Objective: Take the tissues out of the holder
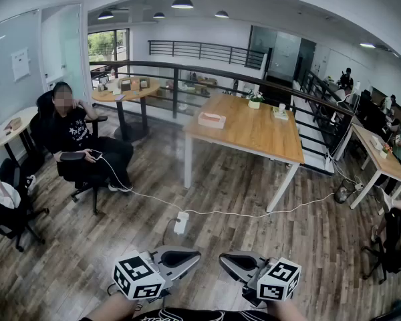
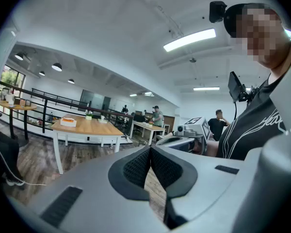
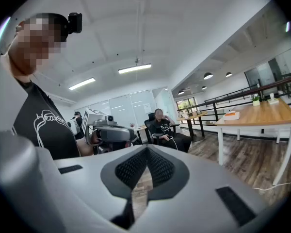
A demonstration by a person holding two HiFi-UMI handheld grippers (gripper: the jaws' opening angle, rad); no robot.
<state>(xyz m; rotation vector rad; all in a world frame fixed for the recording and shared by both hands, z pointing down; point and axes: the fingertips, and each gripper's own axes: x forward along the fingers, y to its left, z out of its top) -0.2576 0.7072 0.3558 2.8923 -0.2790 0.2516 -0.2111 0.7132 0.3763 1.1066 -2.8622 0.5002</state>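
Wood-topped and pale, the worktop (image 1: 254, 136) stands well away across the room. One tissue holder (image 1: 212, 120) sits on its far left part, too small to show whether a tissue sticks out of it. It is one of three things there. The other two are a small potted plant (image 1: 255, 101) and a white object (image 1: 281, 111) at the far right that cannot be made out.

Two tools show at the near edge of the head view, the left tool (image 1: 195, 253) and the right tool (image 1: 222, 259). Their tips are turned toward each other with a gap between, and both are well apart from the holder. The arms that carry them are cut off by the bottom edge. Each tool's own view shows its ribbed pads meeting at the tip with nothing between them (floorboards show through the slit below), so both are closed and empty.

On the left a seated person (image 1: 73, 136) in black fills an office chair (image 1: 80, 172). One white cable (image 1: 137, 192) runs from that person across the wooden floor to a single power strip (image 1: 181, 223). A second chair (image 1: 10, 212) at the far left edge holds something white and is partly cropped. At the right edge the figures by another table (image 1: 374, 156) are cut off by the frame.
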